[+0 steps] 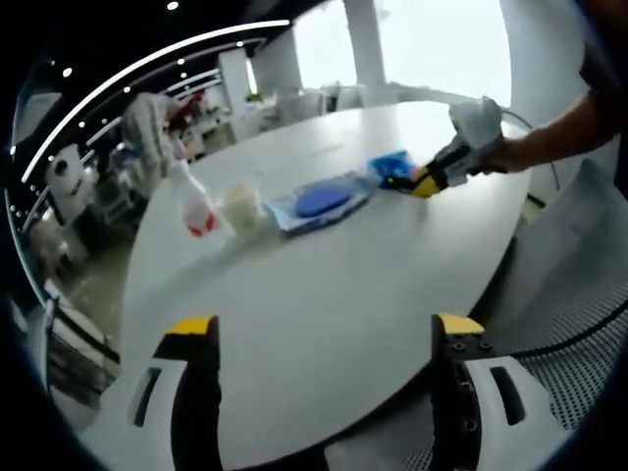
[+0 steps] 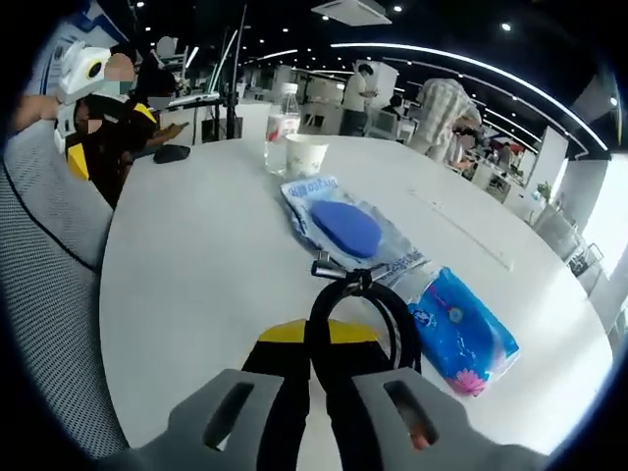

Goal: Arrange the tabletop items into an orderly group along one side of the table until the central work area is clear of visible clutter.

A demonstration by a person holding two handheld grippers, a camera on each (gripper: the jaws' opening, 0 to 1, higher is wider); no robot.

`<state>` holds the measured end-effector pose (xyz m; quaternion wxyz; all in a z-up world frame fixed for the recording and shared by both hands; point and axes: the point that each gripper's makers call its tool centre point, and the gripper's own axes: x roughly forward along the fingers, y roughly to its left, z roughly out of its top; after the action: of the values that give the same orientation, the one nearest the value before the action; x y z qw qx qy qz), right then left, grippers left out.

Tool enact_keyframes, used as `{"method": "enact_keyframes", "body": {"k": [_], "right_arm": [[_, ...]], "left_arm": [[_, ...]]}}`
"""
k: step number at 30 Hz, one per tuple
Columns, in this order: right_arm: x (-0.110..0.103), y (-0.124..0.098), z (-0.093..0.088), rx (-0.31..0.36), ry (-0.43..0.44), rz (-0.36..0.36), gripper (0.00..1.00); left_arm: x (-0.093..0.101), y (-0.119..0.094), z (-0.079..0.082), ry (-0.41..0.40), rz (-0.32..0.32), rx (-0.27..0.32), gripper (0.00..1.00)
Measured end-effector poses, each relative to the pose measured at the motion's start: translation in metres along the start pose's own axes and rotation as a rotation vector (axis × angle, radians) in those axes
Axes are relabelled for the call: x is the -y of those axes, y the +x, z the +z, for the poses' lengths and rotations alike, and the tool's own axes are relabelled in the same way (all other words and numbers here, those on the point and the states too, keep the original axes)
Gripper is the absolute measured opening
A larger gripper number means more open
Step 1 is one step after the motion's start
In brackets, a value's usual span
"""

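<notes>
My right gripper (image 2: 316,339) is shut on a black looped cord (image 2: 378,299) with a metal clip (image 2: 332,266), held low over the white table (image 2: 196,265). Just ahead lie a clear bag holding a blue pad (image 2: 345,228) and, to its right, a blue tissue pack (image 2: 461,332). Farther off stand a paper cup (image 2: 305,155) and a water bottle (image 2: 282,123). In the left gripper view the bottle (image 1: 194,203), cup (image 1: 242,208), bag (image 1: 319,201) and tissue pack (image 1: 391,164) form a row, with the right gripper (image 1: 429,181) beside the pack. My left gripper (image 1: 324,334) is open over bare table.
A mesh chair (image 2: 49,265) stands at the table's edge, also seen as mesh chair (image 1: 579,324) in the left gripper view. A small black object (image 2: 172,153) lies at the table's far left. People stand among desks in the background (image 2: 446,113).
</notes>
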<state>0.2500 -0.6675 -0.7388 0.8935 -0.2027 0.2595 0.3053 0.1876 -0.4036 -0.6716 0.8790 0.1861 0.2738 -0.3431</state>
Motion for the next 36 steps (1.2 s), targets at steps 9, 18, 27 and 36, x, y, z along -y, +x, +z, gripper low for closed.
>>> {"method": "enact_keyframes", "body": {"k": [9, 18, 27, 36], "right_arm": [[-0.011, 0.012, -0.009, -0.029, 0.028, 0.028, 0.03], [-0.024, 0.02, -0.016, -0.035, 0.128, 0.041, 0.05], [-0.02, 0.014, -0.004, 0.005, 0.175, 0.034, 0.16], [-0.007, -0.018, 0.012, 0.032, 0.214, -0.027, 0.52]], "left_arm": [[0.0, 0.0, -0.001, -0.002, -0.004, -0.001, 0.85], [0.0, 0.0, 0.001, -0.009, -0.003, 0.006, 0.85], [0.001, 0.0, 0.004, -0.011, -0.014, 0.014, 0.85], [-0.004, -0.001, 0.01, -0.02, 0.008, 0.037, 0.88]]}}
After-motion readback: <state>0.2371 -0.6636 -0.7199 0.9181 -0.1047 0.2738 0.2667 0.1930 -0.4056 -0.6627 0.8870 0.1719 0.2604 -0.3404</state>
